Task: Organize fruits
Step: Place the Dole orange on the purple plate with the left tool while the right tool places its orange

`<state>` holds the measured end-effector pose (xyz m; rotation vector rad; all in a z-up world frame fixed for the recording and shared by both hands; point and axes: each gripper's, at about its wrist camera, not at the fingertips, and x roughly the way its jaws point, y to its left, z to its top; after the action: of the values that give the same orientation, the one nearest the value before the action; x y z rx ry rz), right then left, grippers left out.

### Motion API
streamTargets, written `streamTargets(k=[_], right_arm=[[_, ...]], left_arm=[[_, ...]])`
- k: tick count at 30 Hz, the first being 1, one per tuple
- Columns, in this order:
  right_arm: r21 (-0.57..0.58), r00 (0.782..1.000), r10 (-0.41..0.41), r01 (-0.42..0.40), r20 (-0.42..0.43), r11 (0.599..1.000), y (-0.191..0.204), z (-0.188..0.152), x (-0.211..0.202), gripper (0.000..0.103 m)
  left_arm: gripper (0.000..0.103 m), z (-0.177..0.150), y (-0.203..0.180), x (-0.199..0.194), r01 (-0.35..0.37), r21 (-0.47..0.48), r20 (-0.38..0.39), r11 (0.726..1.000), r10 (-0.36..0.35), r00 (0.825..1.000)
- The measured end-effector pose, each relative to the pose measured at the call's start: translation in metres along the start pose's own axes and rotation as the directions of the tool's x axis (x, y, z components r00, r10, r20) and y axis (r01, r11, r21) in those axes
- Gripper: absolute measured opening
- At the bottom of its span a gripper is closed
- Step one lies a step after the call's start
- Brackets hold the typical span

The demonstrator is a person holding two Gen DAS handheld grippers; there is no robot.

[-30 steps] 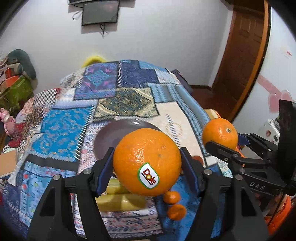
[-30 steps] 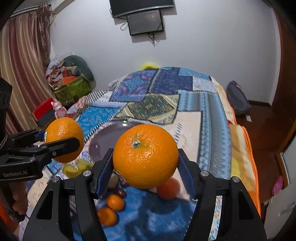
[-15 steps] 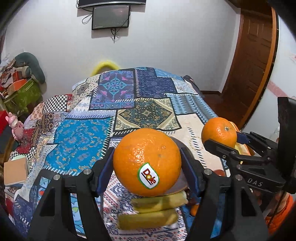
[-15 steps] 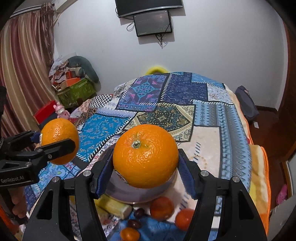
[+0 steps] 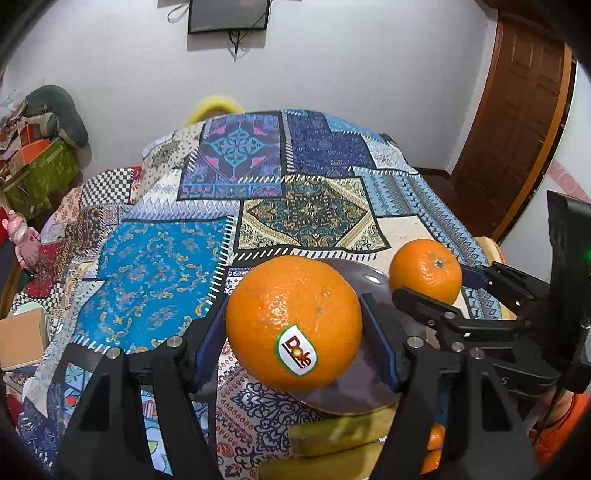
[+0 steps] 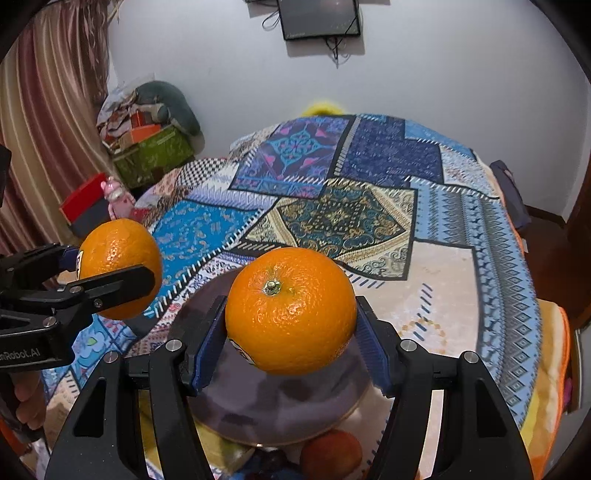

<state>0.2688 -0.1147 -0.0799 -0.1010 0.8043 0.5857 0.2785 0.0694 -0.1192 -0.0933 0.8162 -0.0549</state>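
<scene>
2 handheld grippers each carry an orange above a bed spread with a patchwork blanket [image 5: 159,280]. The left gripper [image 5: 293,332] clamps its blue pads against both sides of a large orange bearing a Dole sticker [image 5: 293,323], the label facing the camera. The right gripper [image 6: 291,326] grips a second orange, stem end up [image 6: 290,310], in the same manner, the fruit filling the space between the pads.

From the left wrist camera, the right gripper and its fruit appear at 3 o'clock; from the right wrist camera, the left gripper shows at 9 o'clock, with part of a hand below it at the frame's edge.

A dark round plate [image 6: 280,410] lies on the blanket directly beneath both held oranges, holding no fruit where its surface shows. Toward 6 o'clock of the plate, at its near rim, lie 2 yellow-green bananas [image 5: 332,435], and a reddish-orange fruit [image 6: 330,456] rests just beside the rim. Small tangerines [image 5: 436,439] show behind the left gripper's right finger.

A screen [image 6: 319,18] hangs on the white wall at 12 o'clock, and a wooden door [image 5: 517,125] stands at 2 o'clock in the left view.
</scene>
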Motion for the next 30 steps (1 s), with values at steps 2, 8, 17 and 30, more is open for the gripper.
streamTargets(k=[2, 8, 17, 30], right_arm=[[-0.005, 1.000, 0.004, -0.004, -0.023, 1.000, -0.001, -0.001, 0.008, 0.062], [-0.005, 0.994, 0.019, -0.020, -0.109, 1.000, -0.007, -0.008, 0.034, 0.062], [-0.035, 0.984, -0.004, -0.003, -0.178, 0.999, -0.011, -0.016, 0.051, 0.063], [-0.049, 0.977, 0.014, -0.025, -0.211, 0.998, -0.006, -0.021, 0.062, 0.063]], left_arm=[[0.068, 0.000, 0.001, 0.008, 0.002, 0.003, -0.011, 1.000, -0.002, 1.000], [0.068, 0.001, 0.000, 0.033, 0.017, 0.019, -0.063, 1.000, -0.016, 0.998], [0.068, -0.004, -0.004, 0.065, 0.039, 0.019, -0.138, 0.999, -0.036, 0.990], [0.068, -0.011, -0.009, 0.094, 0.074, -0.006, -0.225, 0.997, -0.074, 0.972]])
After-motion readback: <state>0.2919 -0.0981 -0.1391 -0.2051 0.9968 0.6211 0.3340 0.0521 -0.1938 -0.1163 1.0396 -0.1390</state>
